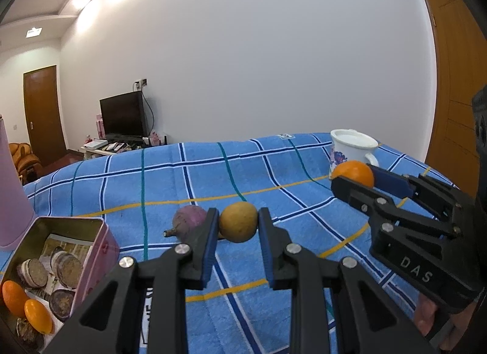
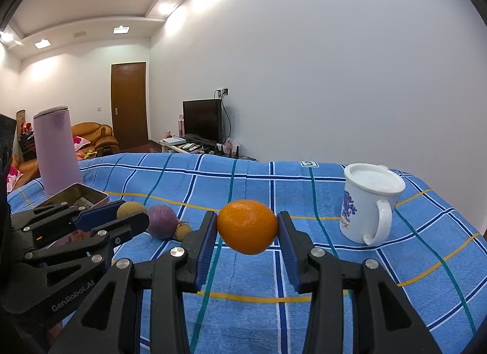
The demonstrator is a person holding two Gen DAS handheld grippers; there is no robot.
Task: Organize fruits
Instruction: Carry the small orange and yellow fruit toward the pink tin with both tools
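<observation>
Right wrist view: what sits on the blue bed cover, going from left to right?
Pink tumbler → open tin → yellow-brown fruit in the left gripper → purple fruit → orange in the right gripper → white mug.

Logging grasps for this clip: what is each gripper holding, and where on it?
Left gripper pinches the yellow-brown fruit across its sides; right gripper pinches the orange across its sides.

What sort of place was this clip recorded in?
Most likely a home living room: a black flat-screen television on a low white stand, an orange-brown upholstered sofa, and a brown wooden door stand behind the work surface covered with a blue checked cloth.
</observation>
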